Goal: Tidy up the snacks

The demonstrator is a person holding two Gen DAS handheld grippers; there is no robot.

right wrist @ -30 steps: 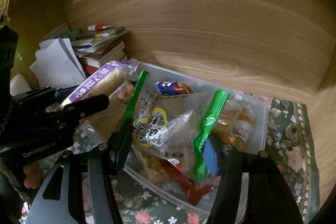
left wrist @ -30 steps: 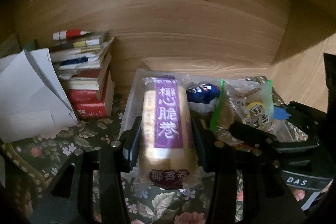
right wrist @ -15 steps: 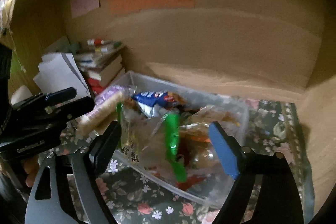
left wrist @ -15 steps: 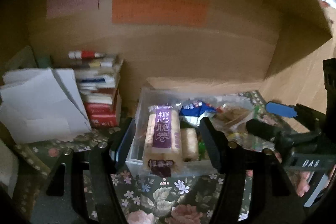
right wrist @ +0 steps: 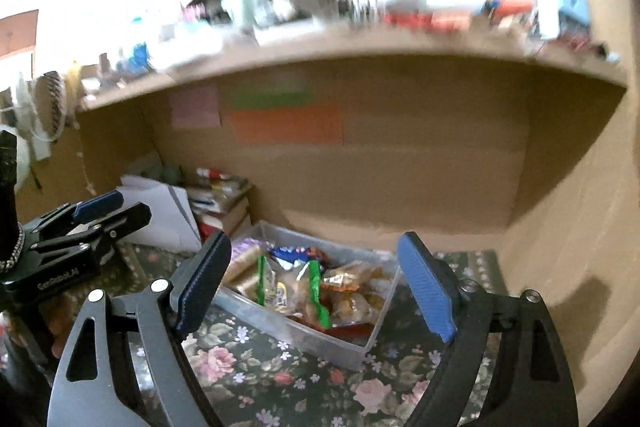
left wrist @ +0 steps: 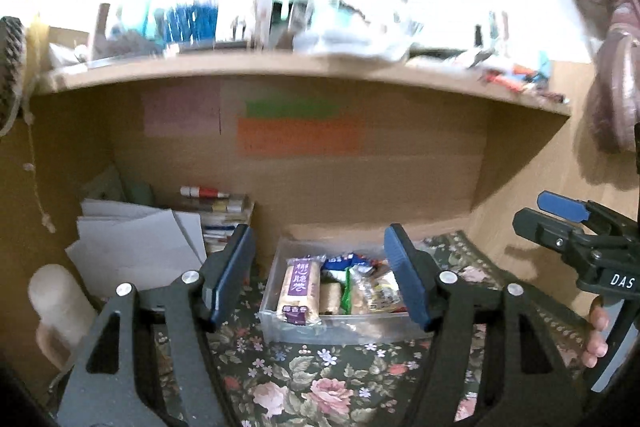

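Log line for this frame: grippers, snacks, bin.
left gripper: opening, empty | right gripper: open, empty | purple-label snack: in clear bin | green-edged bag: in bin

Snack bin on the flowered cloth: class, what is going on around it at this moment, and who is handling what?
A person holds a two-finger gripper in each hand. The left gripper is opening with nothing between its fingers; the right gripper stands open and empty. The purple-labelled roll pack and the green-edged bags lie in the clear plastic bin on the floral cloth, under a wooden shelf.
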